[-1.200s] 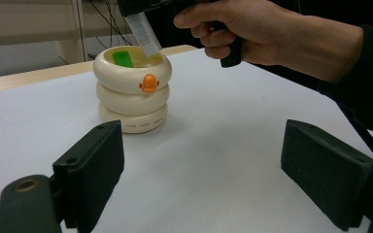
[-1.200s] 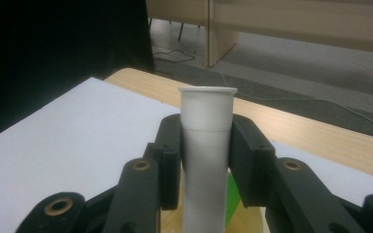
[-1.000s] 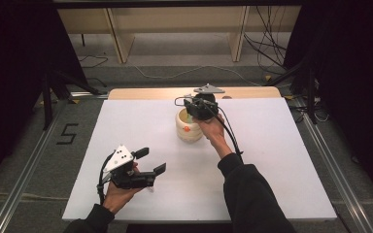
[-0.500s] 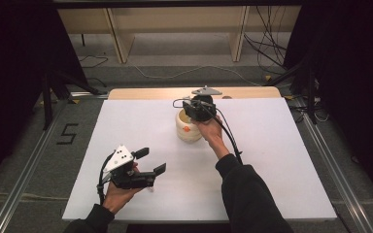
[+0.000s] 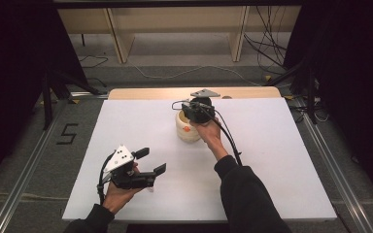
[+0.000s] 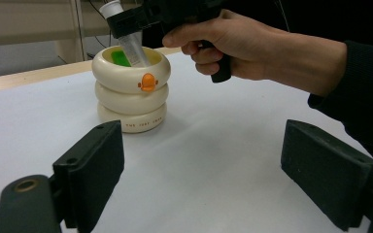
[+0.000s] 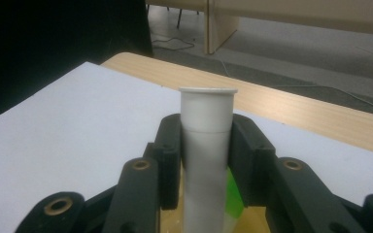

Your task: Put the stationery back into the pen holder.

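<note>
Nearest, on the near side of the cream holder (image 5: 188,127), over smooth white tabletop (image 5: 272,160): left gripper (image 5: 148,161), 2 blocky black jaws spread wide, holding nothing, touching nothing. Farther on, the holder itself: 1 glossy piece shaped as 3 stacked rounded rings, with 1 small orange beak on the top ring and faint lettering on the bottom one, standing upright on the tabletop. Inside its mouth, something bright green (image 6: 121,58). Directly above the holder: right gripper (image 7: 205,145), jaws pinching 1 smooth pale tube (image 7: 207,145) with a flanged rim, tilted, lower end dipping into the holder's opening. Beyond the holder: 1 light wooden strip (image 5: 141,93) along the tabletop's far edge.
</note>
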{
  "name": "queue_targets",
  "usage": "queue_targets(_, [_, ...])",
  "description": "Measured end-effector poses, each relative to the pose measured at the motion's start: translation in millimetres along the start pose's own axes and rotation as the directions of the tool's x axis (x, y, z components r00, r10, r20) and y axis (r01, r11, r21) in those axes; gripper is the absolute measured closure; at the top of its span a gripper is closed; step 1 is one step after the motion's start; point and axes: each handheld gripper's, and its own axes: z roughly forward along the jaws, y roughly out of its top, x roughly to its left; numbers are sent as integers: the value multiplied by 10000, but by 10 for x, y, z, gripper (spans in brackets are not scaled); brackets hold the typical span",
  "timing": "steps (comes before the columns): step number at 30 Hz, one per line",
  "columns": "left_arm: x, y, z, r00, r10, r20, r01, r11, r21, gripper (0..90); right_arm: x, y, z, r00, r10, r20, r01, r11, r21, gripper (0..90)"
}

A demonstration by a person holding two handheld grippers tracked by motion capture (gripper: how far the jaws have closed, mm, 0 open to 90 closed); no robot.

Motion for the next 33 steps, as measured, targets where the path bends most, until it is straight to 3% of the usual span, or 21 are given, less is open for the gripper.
queue_targets(33, [12,-2,0,9999,63,-102,-63,10000,24,155,-4,-161,52,9999,130,56,-132,9987,488,665])
